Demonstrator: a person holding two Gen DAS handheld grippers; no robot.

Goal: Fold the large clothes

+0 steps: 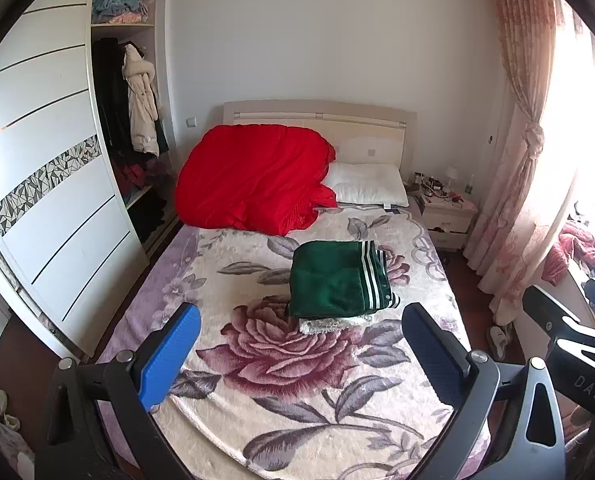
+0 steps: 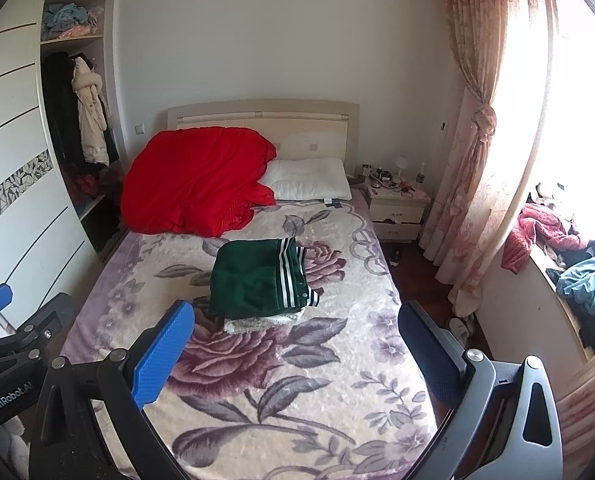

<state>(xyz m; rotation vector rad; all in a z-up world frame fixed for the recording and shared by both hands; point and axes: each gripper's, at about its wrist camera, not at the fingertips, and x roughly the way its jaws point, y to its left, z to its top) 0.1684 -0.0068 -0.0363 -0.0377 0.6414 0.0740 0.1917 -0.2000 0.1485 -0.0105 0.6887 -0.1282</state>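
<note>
Green garment w/ white stripes (image 1: pixel 339 280) is lying folded into a neat rectangle near the middle of the bed (image 1: pixel 225 364), sitting on top of a folded white fluffy item (image 1: pixel 337 322) whose edge is peeking out along the near side. Both are resting on the floral blanket w/ big pink roses (image 2: pixel 233 356). Left claw (image 1: pixel 301 354) is hanging above the near end of the bed, blue pads spread wide, nothing btwn them, well apart from the green piece. Right claw (image 2: pixel 295 350) is doing the same just beside it: wide open, gripping nothing, pointing toward the stack w/o touching it. In the right wrist view the left claw is showing at the left edge, low; in the left wrist view part of the right unit is showing at the right edge. Red quilt (image 1: pixel 253 178) is lying bunched at the head of the bed, left side, against the headboard (image 1: pixel 317 114), w/ a white pillow (image 1: pixel 367 188) just beside it on the right, the quilt overlapping its left edge. Nightstand (image 2: pixel 397 212) w/ small clutter on top is standing right of the bed, lower drawer slightly open. Wardrobe (image 1: pixel 57 184) on the left is standing open, coats hanging inside & clothes piled on the top shelf. Pink curtain (image 2: pixel 481 128) is hanging tied back by the bright window, w/ a heap of clothes (image 2: pixel 577 276) lying on the sill ledge at right.
</note>
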